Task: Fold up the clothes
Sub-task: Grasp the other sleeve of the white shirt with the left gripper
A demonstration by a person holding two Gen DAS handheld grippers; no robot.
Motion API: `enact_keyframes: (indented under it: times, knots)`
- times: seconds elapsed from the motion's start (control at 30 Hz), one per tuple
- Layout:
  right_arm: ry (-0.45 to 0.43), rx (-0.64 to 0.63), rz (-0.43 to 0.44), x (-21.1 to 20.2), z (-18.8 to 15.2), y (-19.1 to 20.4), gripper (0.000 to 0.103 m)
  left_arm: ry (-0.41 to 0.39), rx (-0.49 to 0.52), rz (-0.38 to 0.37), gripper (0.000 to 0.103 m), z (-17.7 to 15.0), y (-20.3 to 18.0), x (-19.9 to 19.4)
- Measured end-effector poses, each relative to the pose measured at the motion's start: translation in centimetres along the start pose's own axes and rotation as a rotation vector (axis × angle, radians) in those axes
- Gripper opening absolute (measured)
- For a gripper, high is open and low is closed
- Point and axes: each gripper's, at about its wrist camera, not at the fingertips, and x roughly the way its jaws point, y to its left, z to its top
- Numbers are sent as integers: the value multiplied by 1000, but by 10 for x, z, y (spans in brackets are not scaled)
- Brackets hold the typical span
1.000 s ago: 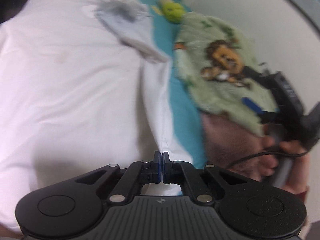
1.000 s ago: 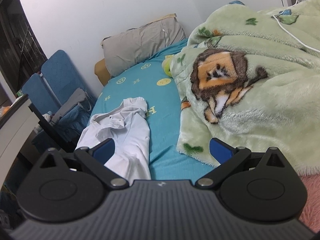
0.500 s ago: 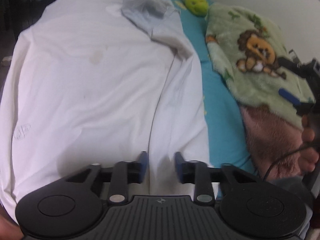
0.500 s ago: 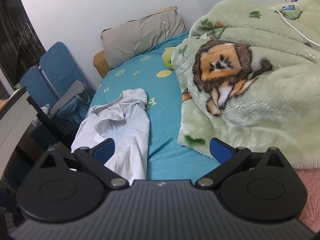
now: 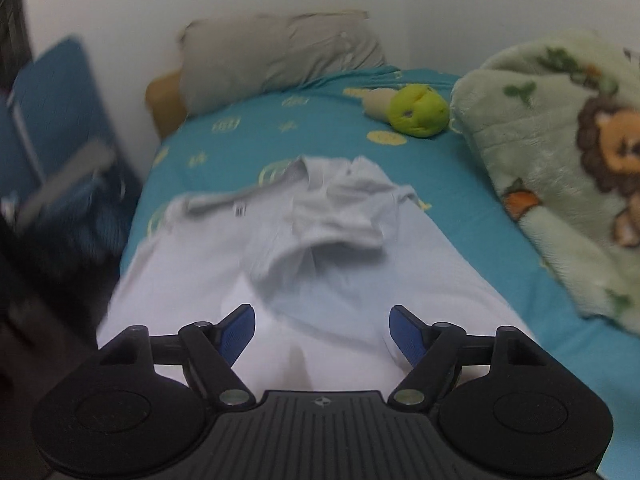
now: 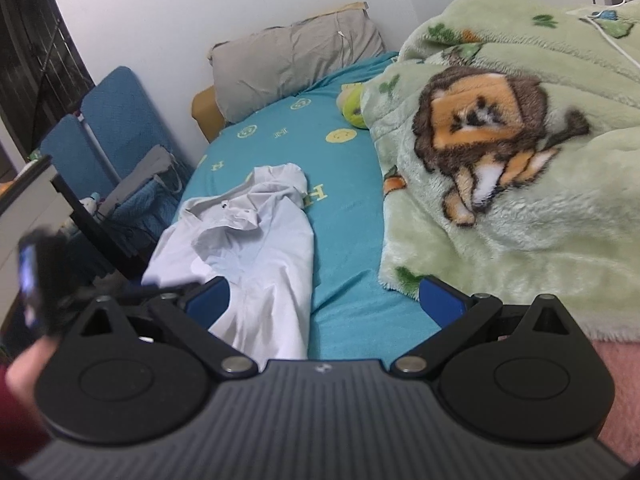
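The white shirt [image 5: 320,280] lies lengthwise on the teal bedsheet [image 5: 460,184], collar end toward the grey pillow [image 5: 280,52], one sleeve folded over its chest. A second ago the left gripper [image 5: 322,330] was pinched shut on the shirt's edge; it has since let go, and its jaws are opening with nothing pressed between the blue pads, the cloth spread flat just beyond them. Its view has swung from looking across the shirt to looking up the bed.

The right gripper [image 6: 324,298] has barely moved; its jaws stand wide and hold nothing, and the shirt's lower end lies just ahead of its left finger.

The left wrist view shows the green plush toy [image 5: 418,110] whole beside the lion blanket [image 5: 560,168]. Only the right wrist view shows the left gripper from outside, blurred at the left edge above a hand [image 6: 22,364], along with a blue folding chair [image 6: 112,120].
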Motion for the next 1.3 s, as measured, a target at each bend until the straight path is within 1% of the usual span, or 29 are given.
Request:
enact_keyframes:
  times: [0.03, 0.07, 0.1, 0.17, 0.23, 0.27, 0.3, 0.33, 0.4, 0.5, 0.6, 0.63, 0.73, 0.77, 0.83, 0.87, 0.9, 0.93, 1.0, 1.07, 1.13, 1.17, 1.2, 1.23, 1.27, 1.3]
  knots:
    - [7, 7, -9, 7, 2, -1, 103, -22, 34, 18, 79, 6, -4, 15]
    - [14, 16, -15, 14, 3, -3, 103, -42, 67, 35, 82, 13, -8, 29]
    - [21, 25, -17, 21, 5, -4, 103, -46, 92, 43, 83, 17, -10, 45]
    - [34, 28, -26, 35, 7, -6, 103, -41, 137, 56, 83, 24, -14, 77]
    - [46, 14, -42, 49, 8, -8, 103, -19, 147, 48, 79, 26, -14, 104]
    - [56, 15, -50, 54, 8, -9, 103, -17, 85, 1, 69, 26, -5, 109]
    - [67, 17, -59, 60, 7, -12, 103, -14, 24, -45, 52, 26, 4, 113]
    - [78, 31, -57, 64, 7, -15, 103, -12, -42, -92, 43, 26, 14, 118]
    - [95, 64, -50, 69, 6, -20, 103, -10, -273, -186, 15, 23, 44, 119]
    - [102, 92, -47, 70, 4, -24, 103, -37, -599, -320, 9, 8, 91, 113]
    - [101, 97, -48, 68, 3, -25, 103, -22, -777, -298, 9, -9, 122, 108]
    - [100, 97, -49, 68, 4, -24, 103, 0, -781, -262, 9, -13, 127, 107]
    - [96, 94, -52, 66, 4, -23, 103, 81, -731, -143, 12, -23, 140, 105]
    - [94, 92, -54, 65, 4, -23, 103, 76, -727, -155, 16, -25, 144, 103]
    - [93, 92, -55, 64, 4, -23, 103, 31, -731, -194, 27, -26, 153, 97]
    - [93, 93, -56, 63, 4, -23, 103, 20, -734, -222, 44, -25, 156, 96]
    - [92, 91, -55, 62, 4, -23, 103, 9, -737, -249, 57, -23, 159, 95]
    - [90, 89, -53, 62, 4, -23, 103, 3, -740, -258, 62, -21, 159, 92]
    - [90, 81, -52, 62, 3, -22, 103, -4, -743, -258, 74, -15, 158, 94]
    - [93, 74, -53, 63, 3, -20, 103, -2, -712, -244, 80, -6, 154, 103]
    - [99, 71, -58, 65, 2, -20, 103, 22, -671, -212, 80, 1, 146, 116]
    - [102, 71, -60, 67, 3, -21, 103, 33, -647, -218, 73, 3, 140, 121]
    - [105, 72, -62, 68, 3, -22, 103, 44, -623, -224, 60, 6, 134, 126]
    - [107, 73, -65, 70, 2, -22, 103, 54, -600, -229, 52, 8, 128, 131]
    - [109, 75, -64, 71, 2, -22, 103, 64, -573, -233, 28, 10, 122, 136]
    - [111, 77, -63, 71, 2, -23, 103, 57, -514, -211, 3, 15, 114, 135]
